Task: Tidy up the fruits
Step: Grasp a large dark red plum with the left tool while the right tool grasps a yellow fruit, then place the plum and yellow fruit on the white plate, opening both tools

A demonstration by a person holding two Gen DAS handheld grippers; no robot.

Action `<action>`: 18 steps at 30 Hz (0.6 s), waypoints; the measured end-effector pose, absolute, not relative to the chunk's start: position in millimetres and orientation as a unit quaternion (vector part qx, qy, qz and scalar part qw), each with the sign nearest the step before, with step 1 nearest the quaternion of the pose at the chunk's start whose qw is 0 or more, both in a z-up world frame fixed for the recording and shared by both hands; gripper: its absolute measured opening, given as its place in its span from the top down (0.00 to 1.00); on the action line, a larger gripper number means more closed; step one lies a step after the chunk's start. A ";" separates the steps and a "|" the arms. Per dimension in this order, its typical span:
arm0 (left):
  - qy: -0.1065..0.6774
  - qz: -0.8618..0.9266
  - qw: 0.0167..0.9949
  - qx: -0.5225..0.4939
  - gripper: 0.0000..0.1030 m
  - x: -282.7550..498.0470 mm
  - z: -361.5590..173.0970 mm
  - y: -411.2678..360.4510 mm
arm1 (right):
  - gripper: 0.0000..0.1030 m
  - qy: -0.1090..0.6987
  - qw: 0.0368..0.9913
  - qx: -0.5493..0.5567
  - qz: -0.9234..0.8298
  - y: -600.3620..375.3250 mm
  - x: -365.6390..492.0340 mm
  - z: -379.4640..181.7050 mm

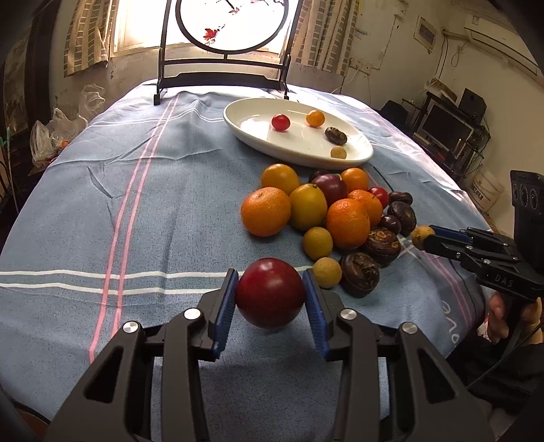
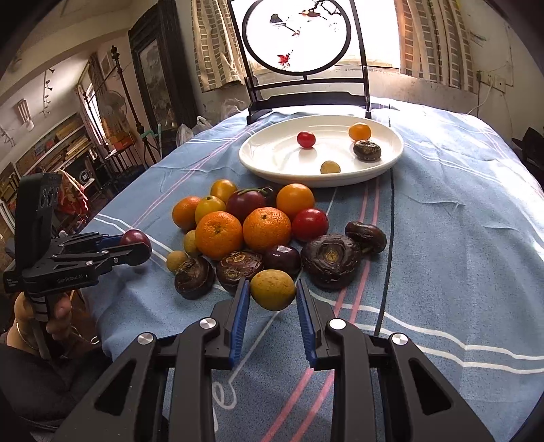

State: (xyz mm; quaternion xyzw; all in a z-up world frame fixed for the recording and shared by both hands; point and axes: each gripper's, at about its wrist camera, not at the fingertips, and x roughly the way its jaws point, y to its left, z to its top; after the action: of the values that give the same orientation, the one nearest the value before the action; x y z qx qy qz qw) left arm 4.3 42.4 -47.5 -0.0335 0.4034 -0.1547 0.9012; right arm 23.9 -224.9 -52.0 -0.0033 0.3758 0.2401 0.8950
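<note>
My left gripper (image 1: 270, 289) is shut on a dark red plum (image 1: 270, 293), held just above the blue cloth in front of the fruit pile (image 1: 326, 210). My right gripper (image 2: 273, 289) is shut on a small yellow-brown longan (image 2: 273, 289), held at the near edge of the pile (image 2: 258, 231). The pile holds oranges, yellow fruits, plums, a cherry tomato, longans and dark water chestnuts. Behind it a white oval plate (image 1: 258, 139) holds a cherry tomato (image 1: 281, 122), a small orange fruit (image 1: 315, 118), a water chestnut (image 1: 336, 135) and a longan (image 1: 338, 152). Each gripper shows in the other's view: right (image 1: 423, 238), left (image 2: 136, 246).
A dark wooden stand with a round painted screen (image 1: 231, 30) stands at the table's far edge behind the plate (image 2: 394, 159). The striped blue tablecloth (image 1: 136, 204) covers the table. Plastic bags (image 1: 57, 136) lie off the far left side. Shelves with a monitor (image 1: 445, 129) stand at right.
</note>
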 end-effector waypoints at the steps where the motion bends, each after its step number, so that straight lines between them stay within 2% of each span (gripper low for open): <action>1: 0.397 -0.157 0.904 -0.036 0.63 2.8 -42.0 42.9 | 0.73 0.374 0.896 0.001 0.241 -227.9 23.5 -49.0; 5: 0.377 -0.168 0.910 -0.038 0.63 12.1 -14.8 37.8 | 0.73 0.356 0.903 0.018 0.238 -244.1 32.8 -26.9; 10: 0.369 -0.181 0.911 -0.041 0.63 65.0 12.7 14.3 | 0.73 0.340 0.911 0.050 0.226 -261.3 77.3 6.3; 18: 0.423 -0.174 0.888 -0.050 0.63 177.8 -5.6 -35.8 | 0.71 0.377 0.899 0.094 0.204 -254.8 180.5 -0.8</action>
State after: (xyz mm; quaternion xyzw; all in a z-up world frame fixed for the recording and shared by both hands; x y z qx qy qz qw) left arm 177.8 -35.8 -5.6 -0.0499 0.4231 -0.1737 0.8879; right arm 180.5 -254.8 -0.8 0.0941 0.3769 0.2037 0.8987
